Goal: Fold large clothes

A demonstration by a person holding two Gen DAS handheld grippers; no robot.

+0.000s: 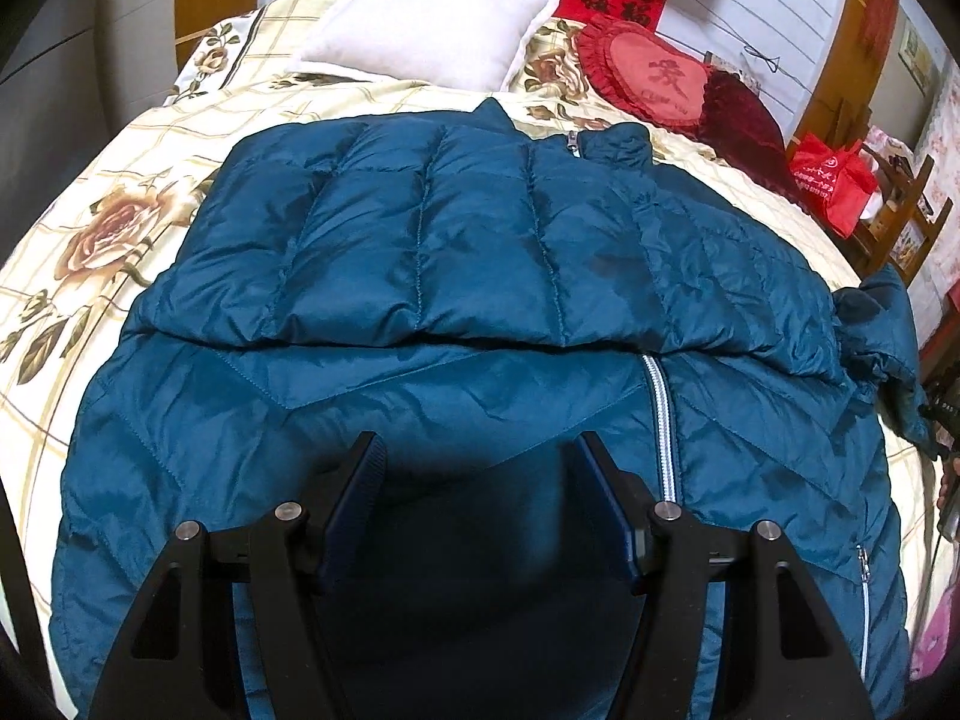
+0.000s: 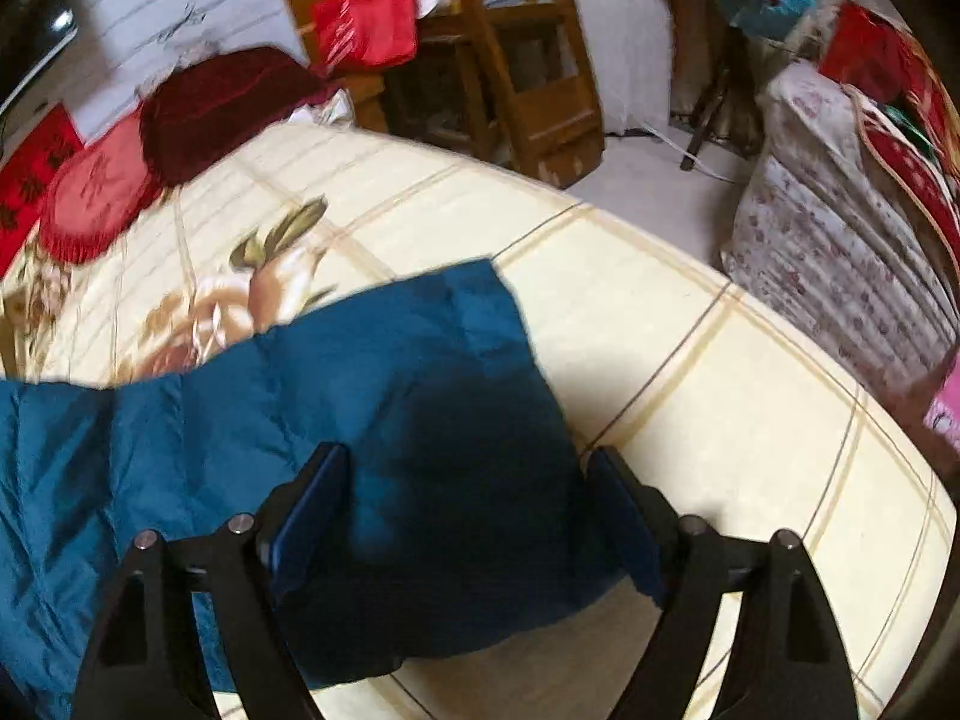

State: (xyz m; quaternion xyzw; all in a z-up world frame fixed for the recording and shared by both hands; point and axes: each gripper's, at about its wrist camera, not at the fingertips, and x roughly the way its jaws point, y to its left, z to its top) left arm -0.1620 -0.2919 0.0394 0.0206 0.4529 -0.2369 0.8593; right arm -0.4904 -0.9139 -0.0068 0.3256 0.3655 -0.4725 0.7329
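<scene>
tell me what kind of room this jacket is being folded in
Most likely a home bedroom. The teal puffer jacket lies spread on a bed with a floral cover, a white pillow and a red heart cushion sit at its head, and wooden furniture stands beside it.

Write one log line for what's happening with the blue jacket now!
jacket: one sleeve folded across, on bed | left gripper: open, above front | right gripper: open, over sleeve end

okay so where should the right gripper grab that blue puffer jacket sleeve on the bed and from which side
Probably the sleeve at its cuff end, coming from above: it lies flat on the bedspread, so the right gripper, jaws open, can pinch that free edge.
</scene>
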